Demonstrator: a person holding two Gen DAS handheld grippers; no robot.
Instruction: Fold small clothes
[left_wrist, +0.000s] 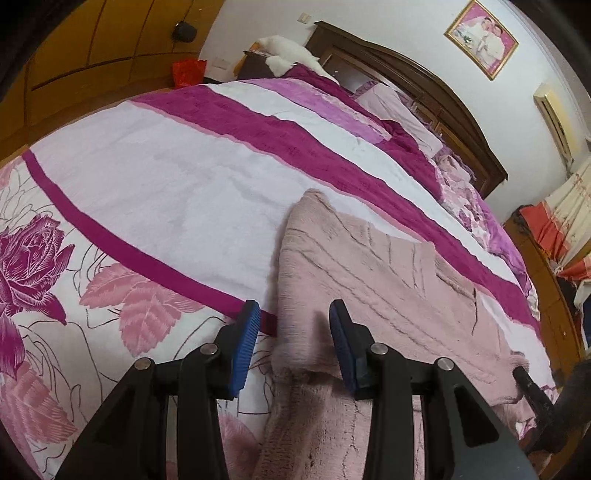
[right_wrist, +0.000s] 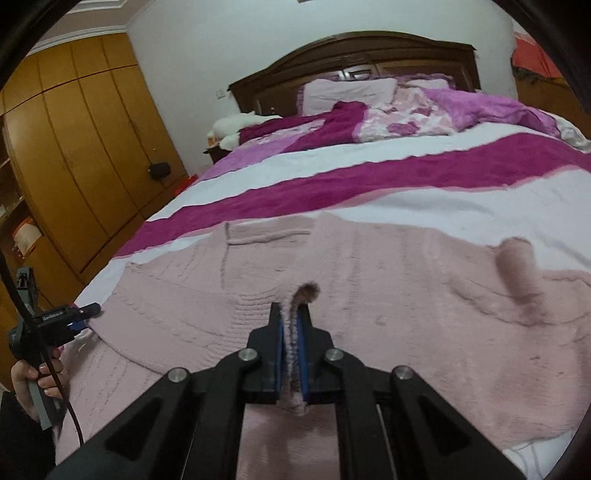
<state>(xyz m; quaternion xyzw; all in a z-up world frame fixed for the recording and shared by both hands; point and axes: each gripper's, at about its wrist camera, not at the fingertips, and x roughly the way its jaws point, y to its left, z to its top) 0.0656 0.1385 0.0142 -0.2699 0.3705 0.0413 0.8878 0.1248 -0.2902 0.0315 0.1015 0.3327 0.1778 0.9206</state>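
Note:
A pale pink knitted sweater (right_wrist: 369, 295) lies spread on the bed. In the left wrist view the sweater (left_wrist: 388, 280) shows with a folded edge. My left gripper (left_wrist: 293, 314) is open, its blue pads on either side of the sweater's left edge, low over the bed. My right gripper (right_wrist: 291, 314) is shut on a pinched ridge of the sweater's fabric near its middle. The left gripper (right_wrist: 83, 312) also shows at the left of the right wrist view, held by a hand, at the sweater's left edge.
The bed (right_wrist: 369, 177) has a white, magenta and floral cover (left_wrist: 129, 184). Pillows (right_wrist: 347, 92) and a dark wooden headboard (right_wrist: 354, 48) are at the far end. A wooden wardrobe (right_wrist: 81, 147) stands to the left of the bed.

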